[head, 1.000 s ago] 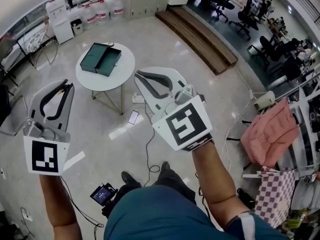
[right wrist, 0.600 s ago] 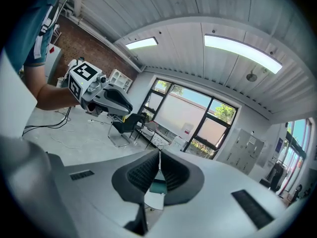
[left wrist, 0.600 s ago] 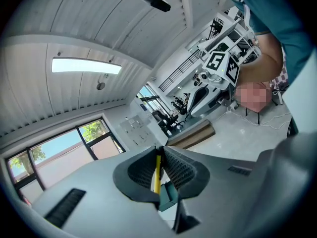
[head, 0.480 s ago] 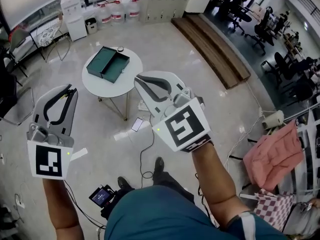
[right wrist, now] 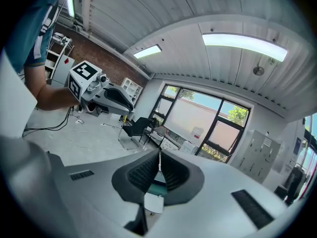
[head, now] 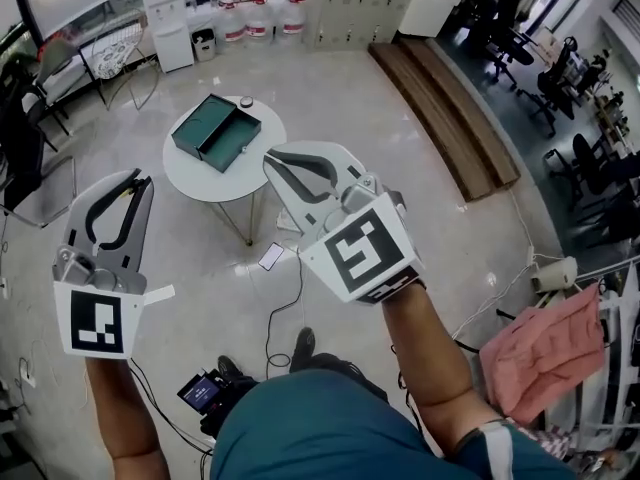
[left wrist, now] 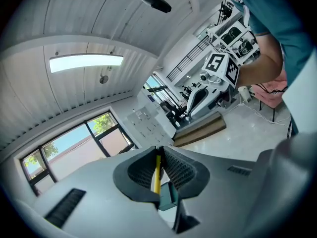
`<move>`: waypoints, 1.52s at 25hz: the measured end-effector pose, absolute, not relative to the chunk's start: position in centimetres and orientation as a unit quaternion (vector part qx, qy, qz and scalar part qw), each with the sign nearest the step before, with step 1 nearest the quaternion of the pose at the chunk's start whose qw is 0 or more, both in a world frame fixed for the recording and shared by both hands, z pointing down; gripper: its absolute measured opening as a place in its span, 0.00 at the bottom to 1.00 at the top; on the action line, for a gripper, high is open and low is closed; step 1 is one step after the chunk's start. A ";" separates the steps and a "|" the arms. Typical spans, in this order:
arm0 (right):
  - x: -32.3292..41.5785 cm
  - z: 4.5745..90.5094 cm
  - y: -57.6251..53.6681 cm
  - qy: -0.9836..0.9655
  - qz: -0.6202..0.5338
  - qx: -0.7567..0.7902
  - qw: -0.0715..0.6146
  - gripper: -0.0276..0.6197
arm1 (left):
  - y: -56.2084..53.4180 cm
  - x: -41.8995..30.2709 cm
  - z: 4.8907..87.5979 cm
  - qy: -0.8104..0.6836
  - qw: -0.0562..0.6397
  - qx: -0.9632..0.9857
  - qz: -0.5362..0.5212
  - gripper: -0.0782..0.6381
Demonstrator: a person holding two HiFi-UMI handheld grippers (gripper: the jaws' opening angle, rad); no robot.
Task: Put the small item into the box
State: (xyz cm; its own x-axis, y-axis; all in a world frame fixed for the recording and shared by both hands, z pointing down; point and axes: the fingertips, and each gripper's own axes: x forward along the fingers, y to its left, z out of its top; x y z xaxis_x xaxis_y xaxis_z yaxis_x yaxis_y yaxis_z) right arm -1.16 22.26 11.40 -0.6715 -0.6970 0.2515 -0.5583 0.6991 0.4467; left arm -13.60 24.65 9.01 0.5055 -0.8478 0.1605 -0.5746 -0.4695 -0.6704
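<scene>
Box nearer right tool than before

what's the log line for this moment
left gripper: shut on yellow strip | right gripper: shut | green box: open on round table

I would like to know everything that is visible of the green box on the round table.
The box is dark green, rectangular and shallow; its material cannot be told from here. It lies open, two tray-like halves side by side, joined along a middle edge, and nothing shows inside either. It rests flat, turned askew, on the round white table. A small round item lies on the table close to its far corner; whether they touch is unclear.
</scene>
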 end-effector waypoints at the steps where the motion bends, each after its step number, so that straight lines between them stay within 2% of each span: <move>1: -0.5 11.5 21.9 -0.900 -0.168 0.346 0.204 0.10 | 24.3 -12.9 9.0 0.435 0.279 -0.820 -0.247 0.19; 10: 5.1 11.8 19.2 -0.912 -0.166 0.327 0.186 0.10 | 22.2 -7.1 9.0 0.451 0.279 -0.805 -0.267 0.19; 19: 7.8 13.4 15.6 -0.909 -0.155 0.337 0.189 0.10 | 18.0 -4.8 10.4 0.456 0.256 -0.814 -0.252 0.19; 38: 1.8 13.2 1.5 -0.859 -0.124 0.442 0.225 0.10 | -0.1 -10.3 10.5 0.341 0.285 -0.870 -0.213 0.19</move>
